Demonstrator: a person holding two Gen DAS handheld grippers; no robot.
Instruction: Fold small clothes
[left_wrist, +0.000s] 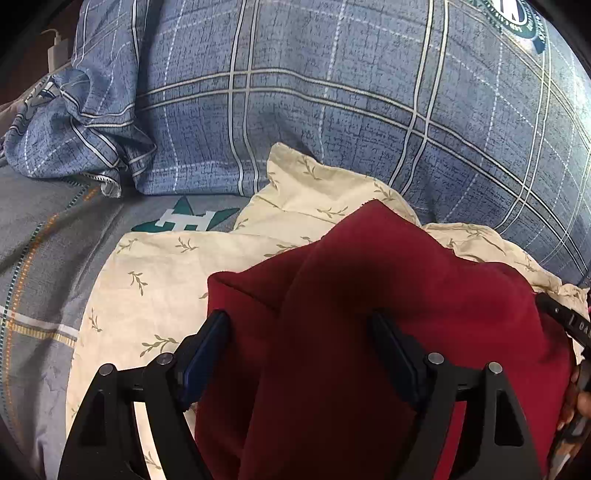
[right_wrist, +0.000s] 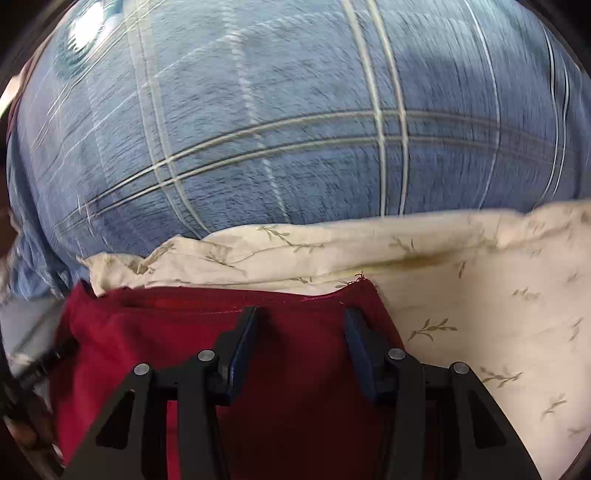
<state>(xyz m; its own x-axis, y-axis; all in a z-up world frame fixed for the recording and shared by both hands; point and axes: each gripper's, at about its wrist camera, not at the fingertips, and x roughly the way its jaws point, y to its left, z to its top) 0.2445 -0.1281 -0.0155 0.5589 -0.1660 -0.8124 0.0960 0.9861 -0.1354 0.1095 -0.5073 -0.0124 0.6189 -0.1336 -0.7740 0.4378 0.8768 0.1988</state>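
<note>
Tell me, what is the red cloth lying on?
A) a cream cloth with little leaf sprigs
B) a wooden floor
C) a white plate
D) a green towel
A: the red cloth rests on a cream cloth printed with small leafy sprigs, seen on its far side and beside it in both wrist views.

garment (left_wrist: 369, 314) on leaf-print cloth (left_wrist: 155, 273), cloth on bed sheet (left_wrist: 44, 236), plaid pillow (left_wrist: 332, 110) behind

one red garment (left_wrist: 369, 332), one cream cloth (left_wrist: 166, 266)
</note>
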